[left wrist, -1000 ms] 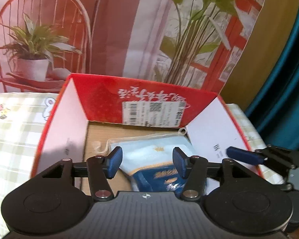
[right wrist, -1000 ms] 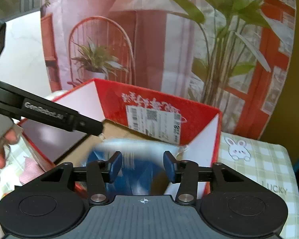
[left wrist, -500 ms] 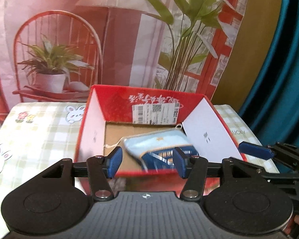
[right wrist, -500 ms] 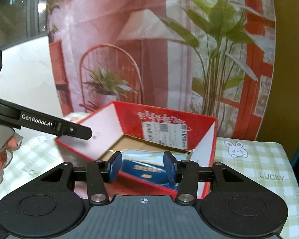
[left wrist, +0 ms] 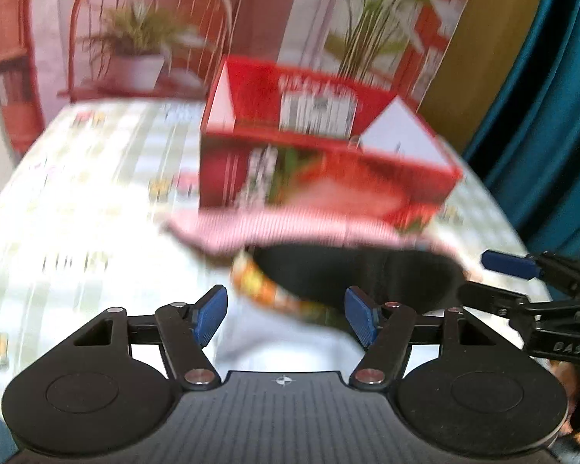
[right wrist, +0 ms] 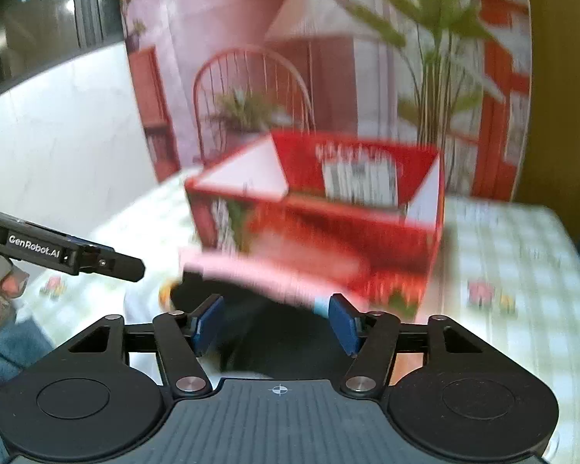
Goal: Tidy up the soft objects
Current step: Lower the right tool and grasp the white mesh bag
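- Your left claw [left wrist: 286, 315] stands open with nothing between its blue pads; its jaws have just been opening.
- Just past those pads lies a black soft item [left wrist: 359, 274] with a floral edge, on the checked tabletop [left wrist: 77, 201]; the claw does not touch it.
- Beyond it a pink striped cloth [left wrist: 274, 228] lies against the foot of the red box [left wrist: 328, 178], which stands open-topped further back; blur hides what is inside.
- Your right claw [right wrist: 276, 323] is open too, its jaws having just been opening, and it holds nothing.
- From its view the black item sits between and just beyond its pads, with the pink cloth's end near the right pad.
- The other claw's tip shows at each view's edge, well apart from both items.
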A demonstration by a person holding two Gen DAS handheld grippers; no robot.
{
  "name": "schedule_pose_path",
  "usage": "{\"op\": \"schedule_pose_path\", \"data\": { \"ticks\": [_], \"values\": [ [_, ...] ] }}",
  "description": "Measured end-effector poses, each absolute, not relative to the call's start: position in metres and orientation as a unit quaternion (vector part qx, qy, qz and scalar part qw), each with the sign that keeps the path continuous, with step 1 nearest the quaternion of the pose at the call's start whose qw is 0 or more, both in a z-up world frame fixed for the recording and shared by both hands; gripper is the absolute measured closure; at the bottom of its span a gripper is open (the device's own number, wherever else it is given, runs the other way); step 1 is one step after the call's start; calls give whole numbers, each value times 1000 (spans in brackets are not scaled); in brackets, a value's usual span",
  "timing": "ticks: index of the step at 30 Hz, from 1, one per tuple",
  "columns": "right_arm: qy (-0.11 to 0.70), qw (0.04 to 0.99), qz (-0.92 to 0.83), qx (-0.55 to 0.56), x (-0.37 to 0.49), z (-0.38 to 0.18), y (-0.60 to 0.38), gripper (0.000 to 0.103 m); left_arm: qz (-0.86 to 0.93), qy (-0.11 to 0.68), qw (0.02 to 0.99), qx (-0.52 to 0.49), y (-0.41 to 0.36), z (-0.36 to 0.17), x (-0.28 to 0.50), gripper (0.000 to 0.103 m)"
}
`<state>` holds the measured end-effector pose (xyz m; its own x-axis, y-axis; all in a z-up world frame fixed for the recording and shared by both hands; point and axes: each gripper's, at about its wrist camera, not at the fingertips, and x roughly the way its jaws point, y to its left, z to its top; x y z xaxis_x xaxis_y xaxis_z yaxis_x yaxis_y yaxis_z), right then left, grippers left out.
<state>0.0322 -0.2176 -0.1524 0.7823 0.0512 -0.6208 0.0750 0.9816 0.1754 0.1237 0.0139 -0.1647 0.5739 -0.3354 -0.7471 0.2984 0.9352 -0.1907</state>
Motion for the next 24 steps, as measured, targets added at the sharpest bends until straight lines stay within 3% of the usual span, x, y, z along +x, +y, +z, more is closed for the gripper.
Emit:
{"op": "schedule_pose_path", "data": {
  "ticks": [4,7,12,16,24],
  "values": [
    [364,926,-10,97,12,-167,-208,27,-178,450,875,-25,21,-184,112,24],
    [380,920,-15,100,3,-176,-203,22,-175,465,867,-30,20,-195,112,24],
    [411,905,-13,111,4,-191,-199,21,-179,496,849,-25,13,-213,113,23],
    [436,894,2,105,12,-202,-192,14,-185,514,837,-34,14,-224,114,20],
    [465,876,6,125,20,-218,-199,16,-204,521,828,-44,14,-235,122,22]
  ]
}}
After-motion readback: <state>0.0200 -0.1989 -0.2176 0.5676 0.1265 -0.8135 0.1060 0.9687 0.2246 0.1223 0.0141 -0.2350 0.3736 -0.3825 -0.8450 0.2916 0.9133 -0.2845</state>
